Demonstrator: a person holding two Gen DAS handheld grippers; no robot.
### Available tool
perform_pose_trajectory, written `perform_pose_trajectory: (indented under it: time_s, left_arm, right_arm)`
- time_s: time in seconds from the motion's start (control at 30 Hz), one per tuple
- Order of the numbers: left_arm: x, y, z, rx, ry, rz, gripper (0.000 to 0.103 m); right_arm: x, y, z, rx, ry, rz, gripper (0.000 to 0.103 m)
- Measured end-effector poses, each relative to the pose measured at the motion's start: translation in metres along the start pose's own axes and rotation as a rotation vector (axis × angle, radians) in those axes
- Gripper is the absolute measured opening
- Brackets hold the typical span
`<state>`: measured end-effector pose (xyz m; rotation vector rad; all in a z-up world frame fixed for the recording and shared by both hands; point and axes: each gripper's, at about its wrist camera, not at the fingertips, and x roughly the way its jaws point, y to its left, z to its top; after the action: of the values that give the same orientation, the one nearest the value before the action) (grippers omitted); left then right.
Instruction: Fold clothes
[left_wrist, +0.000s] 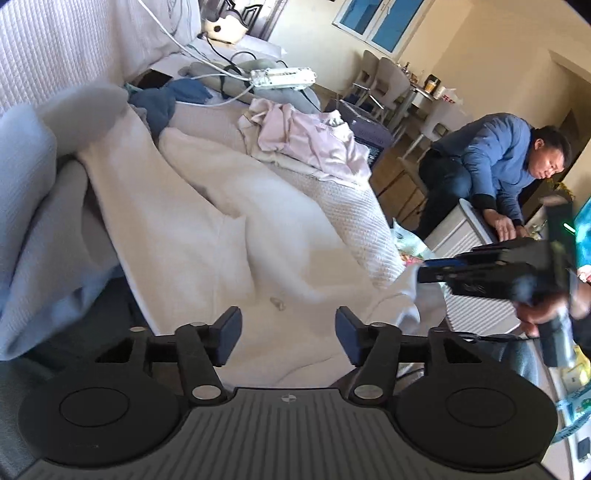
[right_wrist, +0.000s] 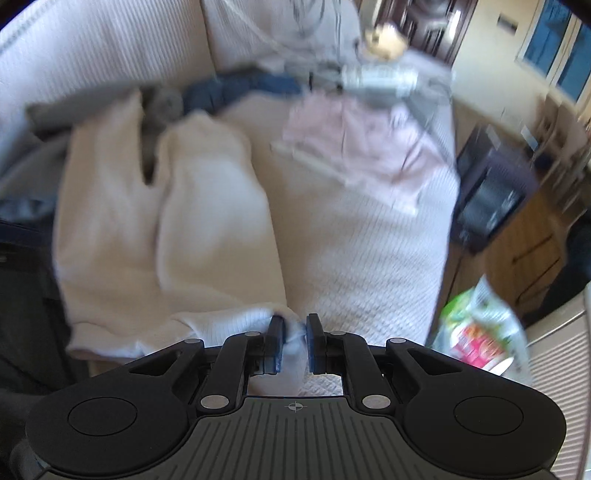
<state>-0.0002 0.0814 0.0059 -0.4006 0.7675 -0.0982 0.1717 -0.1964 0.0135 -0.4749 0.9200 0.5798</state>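
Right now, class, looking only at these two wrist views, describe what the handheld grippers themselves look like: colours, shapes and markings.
The left gripper and right gripper match: matte black bodies, a grey ribbed centre plate with a small crosshair mark, round black discs at both sides, silver pivot pins on angled black linkage arms, and flat dark-blue finger pads. No cables or sleeves show clearly.

Walls: cream-painted walls (left_wrist: 461, 40) are seen at upper right.
Windows: blue-lit white-framed windows (left_wrist: 380, 22) are set high at top right.
Floor: brown wooden floor (right_wrist: 532, 243) is shown at right.
Furniture: a white quilted sofa (left_wrist: 51, 40) fills the left; pale dining chairs (left_wrist: 388, 81) are grouped at upper right.
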Motion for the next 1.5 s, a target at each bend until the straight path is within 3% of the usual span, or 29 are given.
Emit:
perform_pose_trajectory:
  time_s: [0.23,0.37,0.43,0.47,0.5,0.7,0.77,0.87,1.03,1.23,1.4,1.5]
  left_arm:
    - [0.008,0.006,-0.004,-0.054,0.038,0.009,0.064]
    - [0.011,0.002,-0.007,-0.039,0.053,0.005,0.068]
    - [0.009,-0.001,-0.007,-0.029,0.048,0.003,0.069]
    - [0.007,-0.003,-0.007,-0.024,0.042,0.001,0.070]
    - [0.005,-0.005,-0.008,-0.019,0.033,0.000,0.072]
    - [0.000,-0.010,-0.014,0.007,0.038,0.009,0.075]
    - [-0.001,-0.012,-0.016,0.016,0.041,0.012,0.076]
    - [-0.001,-0.015,-0.019,0.034,0.043,0.027,0.077]
    - [0.006,-0.016,-0.026,0.067,0.077,0.048,0.077]
    - [0.019,-0.026,-0.036,0.229,0.152,0.079,0.077]
    - [0.027,-0.022,-0.036,0.282,0.193,0.103,0.078]
    - [0.032,-0.020,-0.037,0.313,0.217,0.118,0.078]
  right_arm:
    - [0.051,-0.024,0.010,0.080,0.159,0.031,0.018]
    - [0.063,-0.028,0.007,0.095,0.222,0.032,0.035]
    - [0.063,-0.035,0.006,0.124,0.224,0.023,0.051]
    - [0.061,-0.040,0.006,0.149,0.222,0.013,0.064]
    - [0.059,-0.045,0.006,0.175,0.221,0.004,0.067]
    - [0.032,-0.058,0.004,0.252,0.135,0.015,0.069]
    - [0.033,-0.059,0.002,0.250,0.163,0.013,0.075]
    - [0.034,-0.059,0.000,0.233,0.187,0.024,0.075]
    - [0.004,-0.042,0.000,0.064,0.137,0.053,0.075]
    - [-0.025,0.009,-0.005,-0.327,0.076,0.103,0.075]
    - [-0.020,0.050,-0.013,-0.604,0.043,0.155,0.075]
    - [-0.011,0.066,-0.012,-0.667,0.046,0.186,0.075]
